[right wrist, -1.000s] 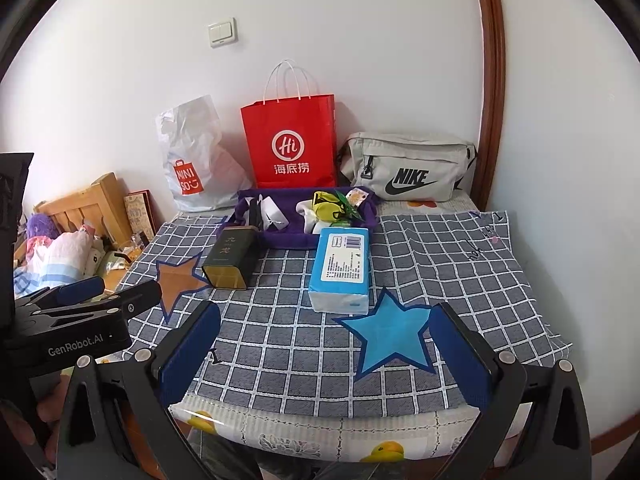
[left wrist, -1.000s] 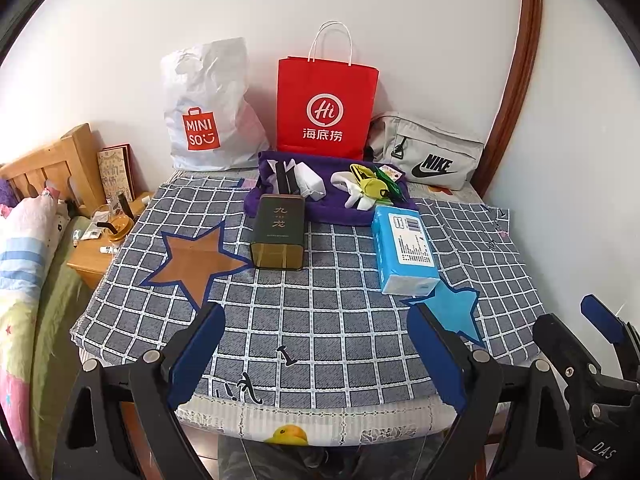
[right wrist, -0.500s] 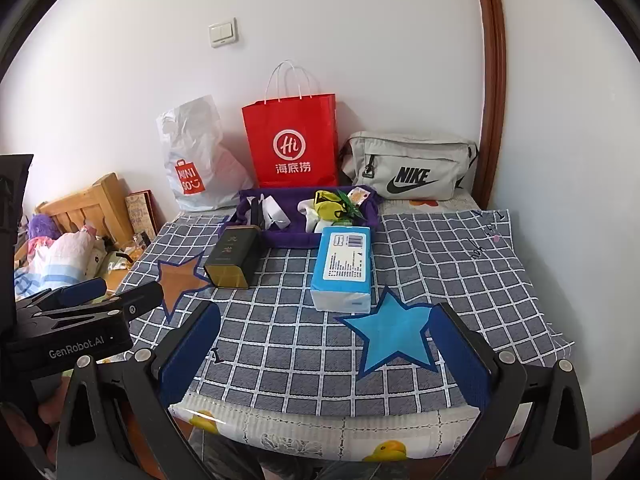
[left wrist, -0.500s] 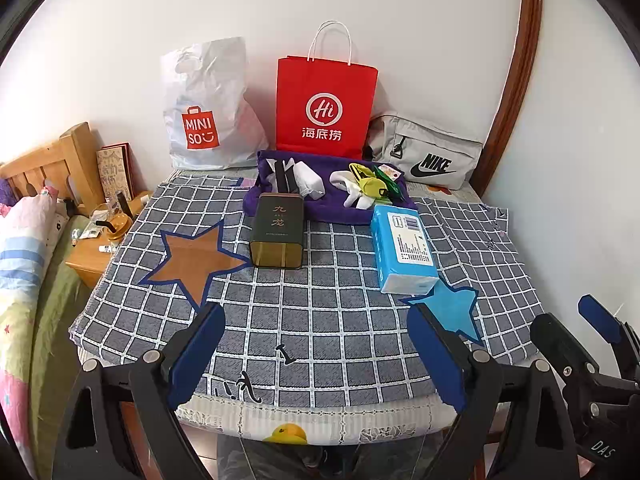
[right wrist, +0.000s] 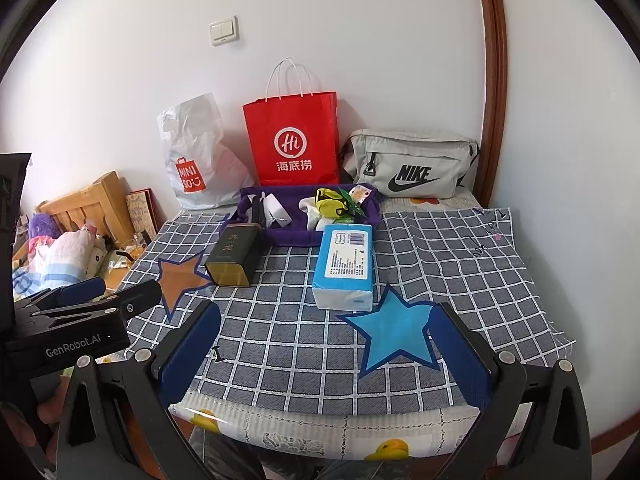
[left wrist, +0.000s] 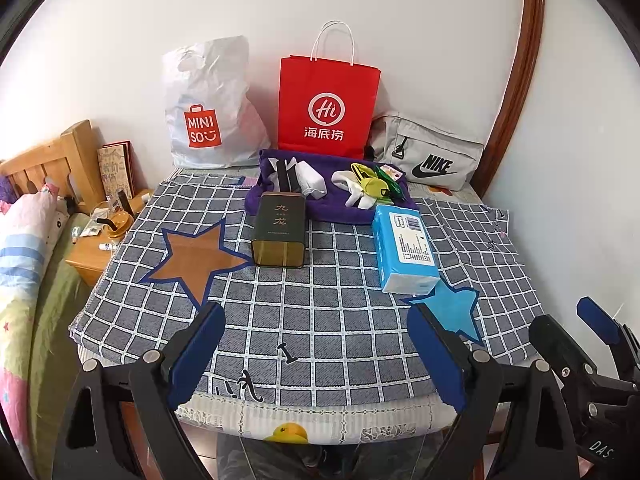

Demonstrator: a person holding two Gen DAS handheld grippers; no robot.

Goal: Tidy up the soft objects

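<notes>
A blue tissue pack point(left wrist: 404, 248) point(right wrist: 346, 264) lies on the checked tablecloth point(left wrist: 320, 320), its near end at a blue star patch point(right wrist: 394, 332). A dark tea tin point(left wrist: 280, 230) point(right wrist: 236, 254) lies to its left. Behind them a purple tray point(left wrist: 340, 214) point(right wrist: 288, 236) holds white socks and yellow-green soft items point(left wrist: 370, 186). My left gripper point(left wrist: 316, 356) is open and empty over the table's near edge. My right gripper point(right wrist: 320, 352) is open and empty too, near the blue star.
A white Miniso bag point(left wrist: 208, 108), a red paper bag point(left wrist: 326, 110) and a grey Nike pouch point(left wrist: 432, 158) stand against the back wall. A wooden nightstand point(left wrist: 96, 248) and bed are to the left. A wall bounds the right side.
Both views have shifted very slightly; the grippers stay open and no object on the table has moved.
</notes>
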